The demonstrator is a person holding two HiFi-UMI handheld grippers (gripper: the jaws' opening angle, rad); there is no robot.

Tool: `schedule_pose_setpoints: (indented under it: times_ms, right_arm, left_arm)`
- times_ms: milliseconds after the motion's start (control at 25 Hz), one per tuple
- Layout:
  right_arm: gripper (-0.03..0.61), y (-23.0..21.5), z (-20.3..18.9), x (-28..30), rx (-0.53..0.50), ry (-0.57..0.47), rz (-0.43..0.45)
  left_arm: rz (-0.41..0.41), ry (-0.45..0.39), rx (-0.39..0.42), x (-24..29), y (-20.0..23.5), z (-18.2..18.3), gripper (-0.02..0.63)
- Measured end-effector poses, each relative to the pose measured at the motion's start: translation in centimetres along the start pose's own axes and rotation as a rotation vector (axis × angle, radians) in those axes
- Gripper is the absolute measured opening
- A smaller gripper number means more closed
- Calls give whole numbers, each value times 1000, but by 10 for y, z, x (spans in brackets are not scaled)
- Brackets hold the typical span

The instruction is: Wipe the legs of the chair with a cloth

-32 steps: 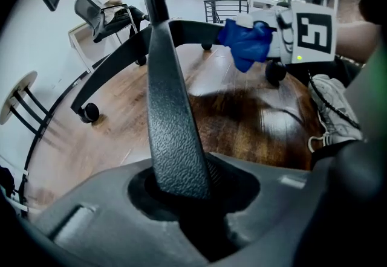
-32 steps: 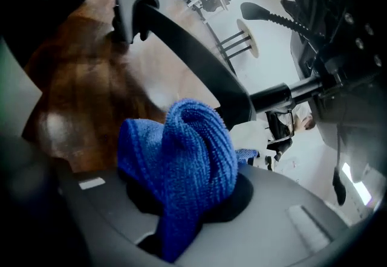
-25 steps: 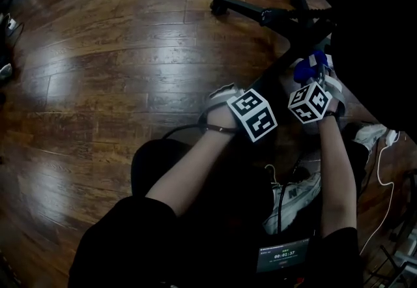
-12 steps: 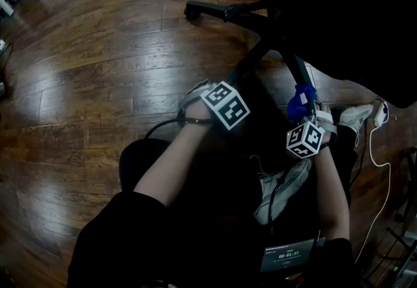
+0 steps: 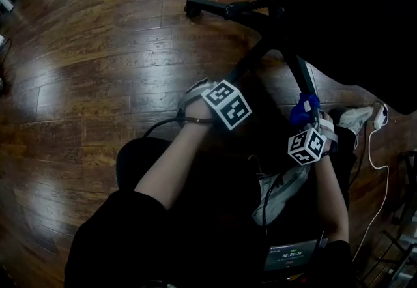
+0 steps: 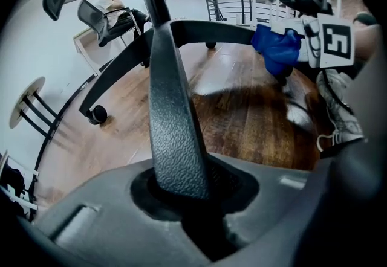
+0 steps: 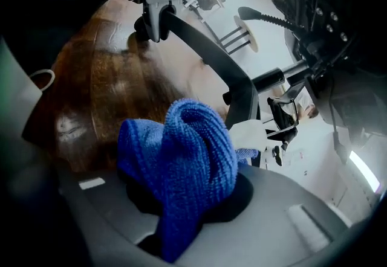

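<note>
The left gripper [image 6: 181,184], on an outstretched bare forearm [image 5: 172,166], had its jaws clamped on a chair leg [image 6: 172,109], while the right gripper [image 7: 181,214] pinched a bunched blue cloth [image 7: 184,151].

The head view is dim, with pale glare streaks across the glossy wood floor [image 5: 117,52] and deep black at top right, while both gripper views are brighter, fisheye-bent, dark-cornered and soft in the near foreground.
</note>
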State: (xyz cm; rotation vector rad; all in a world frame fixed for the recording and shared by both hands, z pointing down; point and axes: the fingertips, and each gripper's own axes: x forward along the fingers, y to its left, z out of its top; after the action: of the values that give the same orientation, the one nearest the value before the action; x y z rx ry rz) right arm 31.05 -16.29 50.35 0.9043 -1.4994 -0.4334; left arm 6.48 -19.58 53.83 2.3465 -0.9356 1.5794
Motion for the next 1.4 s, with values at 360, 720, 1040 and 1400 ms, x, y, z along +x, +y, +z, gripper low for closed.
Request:
schedule_pose_setpoints:
  times_ms: [360,720,1040,1400]
  right_arm:
    - [91,-70,94,58,-118,4,-93]
    - [91,-81,116,61,-130,-64,-56]
    - [91,-16,32,14,-119,-32,-5]
    - [89,14,-21,-17,-11,-13,56]
  left_arm:
    - [-29,-14,1,-2,-4,3,101]
    - [-27,-36,-2,-1,-3,3,101]
    - [-10,-39,-10,0,0,1,101]
    - [-15,-11,-4,0,-2,3,101]
